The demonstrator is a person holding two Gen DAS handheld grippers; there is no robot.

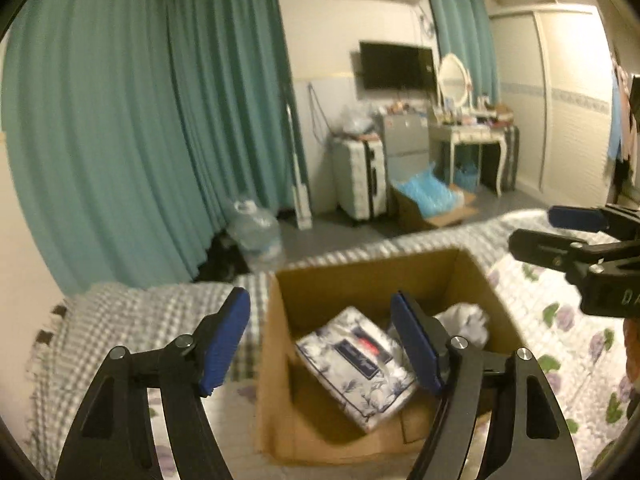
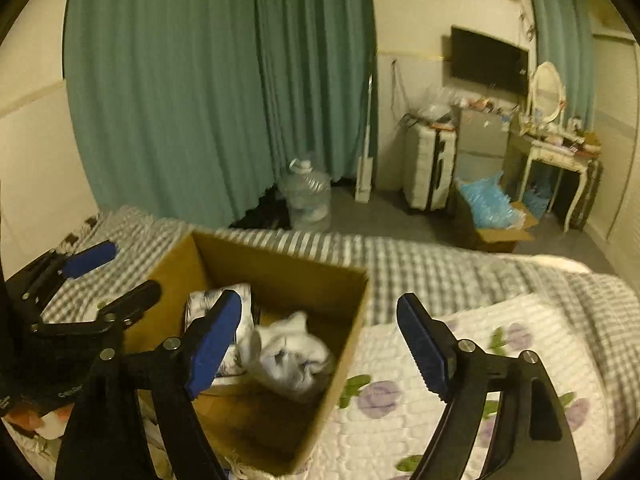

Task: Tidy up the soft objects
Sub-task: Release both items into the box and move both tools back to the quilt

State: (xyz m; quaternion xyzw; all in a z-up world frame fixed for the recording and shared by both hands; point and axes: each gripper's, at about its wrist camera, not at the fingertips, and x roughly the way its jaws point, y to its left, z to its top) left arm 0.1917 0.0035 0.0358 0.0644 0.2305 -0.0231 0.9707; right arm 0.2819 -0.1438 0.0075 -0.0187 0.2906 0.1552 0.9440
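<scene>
Bed (image 2: 460,280) | cardboard box (image 1: 276,360) rim between spread, empty left fingers (image 1: 224,340) | right fingers (image 2: 420,344) likewise

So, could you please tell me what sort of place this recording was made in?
Most likely a lived-in bedroom: the cardboard box sits on a bed with a checked and floral quilt, a dressing table with an oval mirror stands against the far wall, and a suitcase is parked beside it.

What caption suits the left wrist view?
Open left gripper above a cardboard box holding a floral packet.
</scene>
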